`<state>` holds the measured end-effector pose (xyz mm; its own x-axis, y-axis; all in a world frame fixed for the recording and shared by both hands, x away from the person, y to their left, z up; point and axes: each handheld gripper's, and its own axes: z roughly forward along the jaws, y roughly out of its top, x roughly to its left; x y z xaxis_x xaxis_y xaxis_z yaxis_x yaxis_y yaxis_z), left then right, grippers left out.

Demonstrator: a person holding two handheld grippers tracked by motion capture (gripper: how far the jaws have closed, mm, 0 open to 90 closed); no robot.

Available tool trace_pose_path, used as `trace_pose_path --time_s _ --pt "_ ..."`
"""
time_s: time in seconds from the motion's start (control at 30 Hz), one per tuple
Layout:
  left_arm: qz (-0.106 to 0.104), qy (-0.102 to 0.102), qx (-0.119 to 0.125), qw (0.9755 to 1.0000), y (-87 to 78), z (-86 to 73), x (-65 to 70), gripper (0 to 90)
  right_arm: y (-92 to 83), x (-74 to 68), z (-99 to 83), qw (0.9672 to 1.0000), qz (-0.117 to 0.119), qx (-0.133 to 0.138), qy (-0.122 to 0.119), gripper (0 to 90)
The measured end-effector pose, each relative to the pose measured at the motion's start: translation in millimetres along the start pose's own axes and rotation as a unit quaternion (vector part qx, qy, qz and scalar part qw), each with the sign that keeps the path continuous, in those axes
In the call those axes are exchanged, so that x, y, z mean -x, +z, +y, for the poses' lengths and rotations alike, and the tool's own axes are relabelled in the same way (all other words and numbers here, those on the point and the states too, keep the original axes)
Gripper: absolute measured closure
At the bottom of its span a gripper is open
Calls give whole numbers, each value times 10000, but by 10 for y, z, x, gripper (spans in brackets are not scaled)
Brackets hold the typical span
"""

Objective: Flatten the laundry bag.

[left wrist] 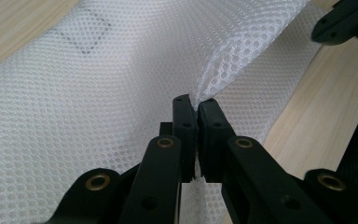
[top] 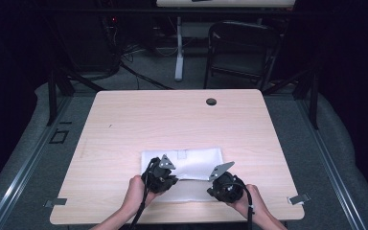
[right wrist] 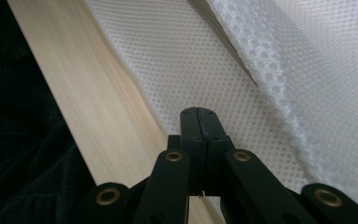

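At the near edge of the wooden table point(top: 124, 120), we hold a two-jaw gripper in each hand over a white mesh cloth point(top: 196, 158). The cloth lies near the middle of the near edge, closer to it than to the far edge, with bare wood on either side toward the left and right edges.

Our left gripper point(left wrist: 197, 108) is clenched on the mesh cloth point(left wrist: 98, 93): in the left gripper view its two black jaws stand pressed together with a pinch of the fabric caught between their tips, and the cloth rises in a puckered ridge from that point toward the upper right. In the high view the left gripper point(top: 159, 176) sits over the cloth's near left part, our left hand point(top: 135, 188) behind it.

Our right gripper point(right wrist: 199, 111) has its jaws fully closed, tip against tip. In the right gripper view they lie over the mesh cloth point(right wrist: 205, 60) just beside its edge, where the cloth meets the pale wood of the table point(right wrist: 98, 102); whether any fabric is caught between them we cannot tell. A folded upper layer of mesh crosses the view's upper right. In the high view the right gripper point(top: 225, 184) hangs at the cloth's near right corner, our right hand point(top: 247, 199) at the table's near edge.

A dark round grommet point(top: 211, 101) sits near the table's far edge.
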<state>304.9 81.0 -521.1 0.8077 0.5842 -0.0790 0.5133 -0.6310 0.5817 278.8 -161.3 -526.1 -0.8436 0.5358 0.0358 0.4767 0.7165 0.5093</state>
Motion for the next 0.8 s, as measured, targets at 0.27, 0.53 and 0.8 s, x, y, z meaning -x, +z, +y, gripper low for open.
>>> trace_pose_path --time_s 0.27,0.53,0.8 --pt "69 -72 122 9999 -83 31 -39 872 252 -37 24 9993 -124 -322 -158 900" --pt "111 -147 164 9997 -129 100 -90 872 317 -22 4 9988 -124 -436 -195 900" --pt "159 -186 157 9996 -175 200 -143 872 342 -20 -13 9988 -115 -397 -278 900"
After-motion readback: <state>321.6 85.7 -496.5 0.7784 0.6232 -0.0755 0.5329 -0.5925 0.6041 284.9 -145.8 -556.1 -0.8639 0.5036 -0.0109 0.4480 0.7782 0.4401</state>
